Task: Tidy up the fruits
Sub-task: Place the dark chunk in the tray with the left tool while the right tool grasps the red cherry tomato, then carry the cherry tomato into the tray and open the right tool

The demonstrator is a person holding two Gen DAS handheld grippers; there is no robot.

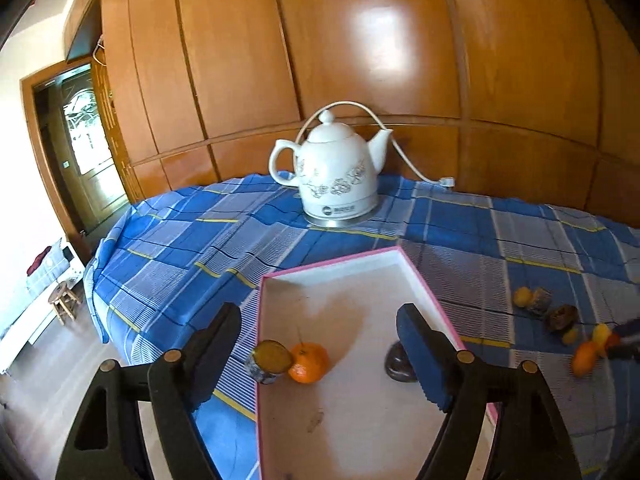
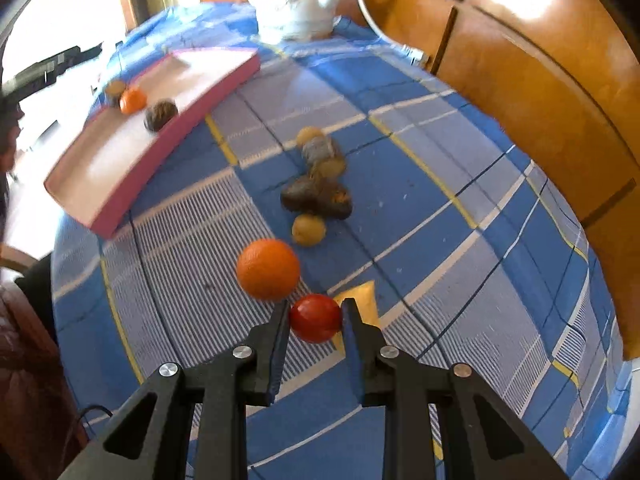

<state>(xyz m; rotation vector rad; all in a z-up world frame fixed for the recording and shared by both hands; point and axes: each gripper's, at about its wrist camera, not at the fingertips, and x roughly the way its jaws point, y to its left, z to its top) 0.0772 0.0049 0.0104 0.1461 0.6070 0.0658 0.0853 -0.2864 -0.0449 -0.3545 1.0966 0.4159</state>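
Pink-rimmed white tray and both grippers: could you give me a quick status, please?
Left gripper open above pink-rimmed white tray. Right gripper shut on small red round fruit. Large orange close beside.

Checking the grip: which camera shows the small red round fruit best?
The right wrist view: the small red round fruit sits sharp and close, pinched by the right gripper. The left wrist view shows only a blurred red speck at its right edge.

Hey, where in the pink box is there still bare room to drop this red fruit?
The pink box is mostly bare: the whole far half toward the kettle is free. Crowded is the near end, where the orange touches a cut fruit at the left wall and a dark fruit lies opposite.
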